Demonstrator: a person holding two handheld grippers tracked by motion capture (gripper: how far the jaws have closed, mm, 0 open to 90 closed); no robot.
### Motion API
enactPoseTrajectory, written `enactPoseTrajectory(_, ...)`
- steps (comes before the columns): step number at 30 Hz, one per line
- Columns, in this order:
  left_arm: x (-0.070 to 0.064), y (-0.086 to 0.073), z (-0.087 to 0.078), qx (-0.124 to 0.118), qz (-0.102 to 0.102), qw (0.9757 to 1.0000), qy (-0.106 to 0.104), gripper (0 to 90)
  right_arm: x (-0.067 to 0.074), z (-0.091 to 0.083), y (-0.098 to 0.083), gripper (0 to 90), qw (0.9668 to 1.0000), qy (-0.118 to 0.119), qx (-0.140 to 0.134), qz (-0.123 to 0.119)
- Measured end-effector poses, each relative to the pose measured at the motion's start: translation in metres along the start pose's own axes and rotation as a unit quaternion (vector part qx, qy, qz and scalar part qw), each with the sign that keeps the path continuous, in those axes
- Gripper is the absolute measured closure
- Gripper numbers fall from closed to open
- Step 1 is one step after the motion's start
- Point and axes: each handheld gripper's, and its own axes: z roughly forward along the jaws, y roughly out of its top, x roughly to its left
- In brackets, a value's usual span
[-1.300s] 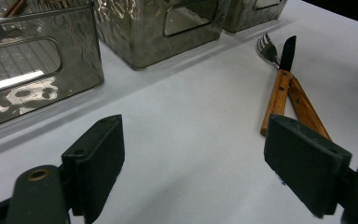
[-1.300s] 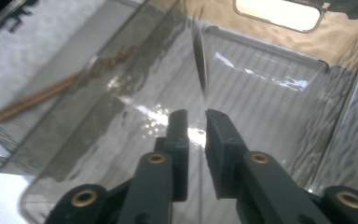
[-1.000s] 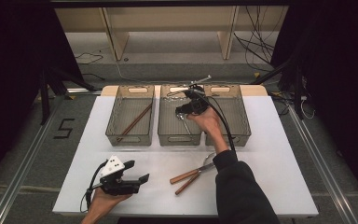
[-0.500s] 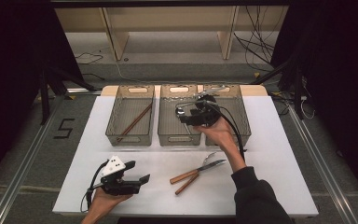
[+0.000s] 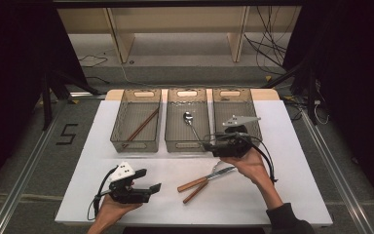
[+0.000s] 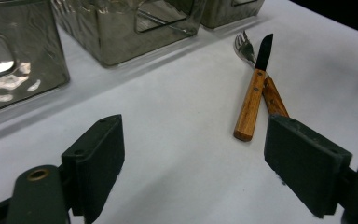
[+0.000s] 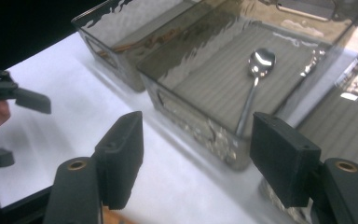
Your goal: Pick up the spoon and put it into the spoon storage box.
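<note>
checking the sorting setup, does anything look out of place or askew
The knife and fork lie loose and crossed on the white table, outside the bins. The spoon lies flat in the middle bin. Nothing looks spilled or damaged.

The left gripper (image 5: 148,187) is a black block with a white three-cornered plate on top and a black cable looping from its rear. The right gripper (image 5: 208,145) is black too, with a grey plate and a trailing black cable. Each carries 2 flat, matte black fingers (image 6: 95,158) (brass-coloured rivets at their bases). A dark grey sleeve (image 5: 287,222) covers the right forearm.
</note>
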Motion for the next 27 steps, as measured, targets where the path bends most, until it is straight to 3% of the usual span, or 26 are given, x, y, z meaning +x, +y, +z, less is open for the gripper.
enactPoseTrajectory(13, -0.014, 0.021, 0.021, 0.048, 0.027, 0.9984, -0.011, 19.9, -0.002, -0.033, -0.049, 35.1, 0.9998, -0.005, -0.016, 0.013)
enactPoseTrajectory(18, -0.018, 0.029, 0.032, 0.078, 0.048, 0.9956, -0.018, 19.9, 0.0, -0.04, -0.066, 34.4, 0.9995, 0.0, -0.02, 0.023)
enactPoseTrajectory(20, -0.02, 0.031, 0.036, 0.085, 0.048, 0.995, -0.021, 19.9, 0.002, -0.043, -0.07, 34.2, 0.9995, -0.002, -0.022, 0.021)
enactPoseTrajectory(27, -0.028, 0.039, 0.052, 0.12, 0.068, 0.9899, -0.034, 19.9, 0.005, -0.05, -0.085, 34.1, 0.9991, -0.003, -0.036, 0.023)
